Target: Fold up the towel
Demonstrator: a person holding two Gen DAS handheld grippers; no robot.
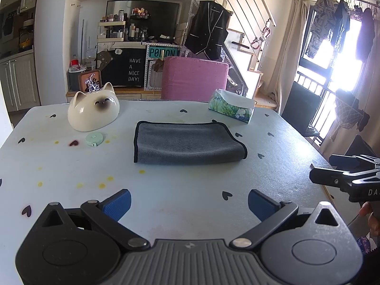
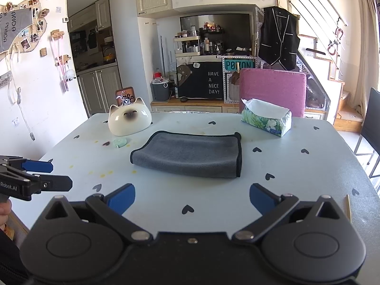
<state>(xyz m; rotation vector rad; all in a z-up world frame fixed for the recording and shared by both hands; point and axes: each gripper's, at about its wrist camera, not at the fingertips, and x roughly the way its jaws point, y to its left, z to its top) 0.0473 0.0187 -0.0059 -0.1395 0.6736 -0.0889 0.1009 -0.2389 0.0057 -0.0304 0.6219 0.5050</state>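
A grey towel (image 1: 187, 143) with black trim lies folded flat on the pale blue table (image 1: 190, 185); it also shows in the right wrist view (image 2: 190, 154). My left gripper (image 1: 189, 204) is open and empty, held back from the towel's near edge. My right gripper (image 2: 192, 198) is open and empty, also short of the towel. The right gripper shows from the side at the right edge of the left wrist view (image 1: 320, 168). The left gripper shows at the left edge of the right wrist view (image 2: 59, 174).
A white cat-shaped bowl (image 1: 93, 106) and a small mint tape measure (image 1: 94, 139) sit left of the towel. A tissue pack (image 1: 231, 106) lies at the far right. A pink chair (image 1: 193, 78) stands behind the table. A wooden stick (image 2: 348, 207) lies near the right edge.
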